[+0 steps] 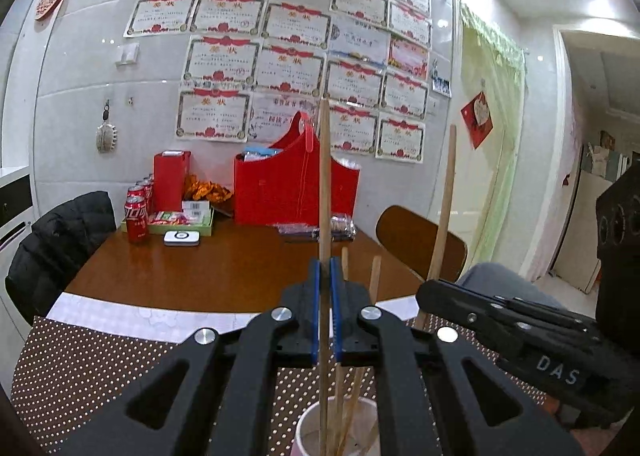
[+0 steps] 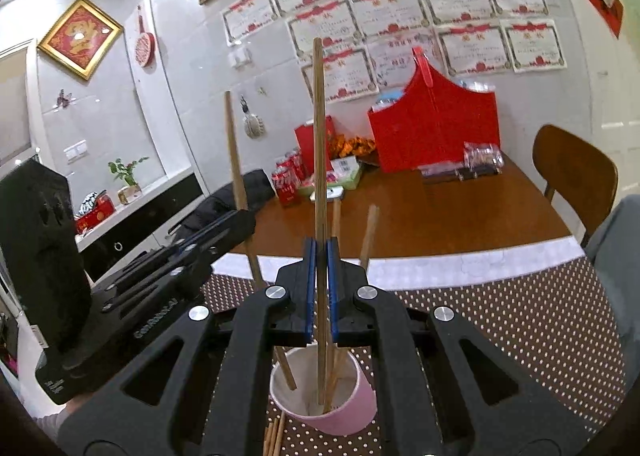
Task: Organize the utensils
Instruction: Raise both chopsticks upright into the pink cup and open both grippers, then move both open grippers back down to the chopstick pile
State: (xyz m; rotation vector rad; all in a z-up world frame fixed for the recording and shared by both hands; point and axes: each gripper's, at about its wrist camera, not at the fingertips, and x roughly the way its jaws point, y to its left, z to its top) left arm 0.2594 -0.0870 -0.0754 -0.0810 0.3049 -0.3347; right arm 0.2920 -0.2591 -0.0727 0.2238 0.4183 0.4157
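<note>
At bottom centre, your left hand-held gripper (image 1: 325, 308) is clamped on a chopstick (image 1: 324, 175) standing in the pink cup (image 1: 312, 422). Your right hand-held gripper (image 2: 321, 288) pinches another chopstick (image 2: 319, 135) in that cup (image 2: 352, 412). Only the right view shows loose chopsticks (image 2: 274, 436) on the dotted mat (image 2: 500, 336) beside the cup. Farther up, a red basket (image 1: 280, 191) sits on the desk (image 1: 224, 268).

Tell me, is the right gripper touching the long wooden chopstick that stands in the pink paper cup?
Touching. In the right wrist view, the right gripper has both blue-padded fingers closed against the long wooden chopstick above the pink paper cup.
</note>
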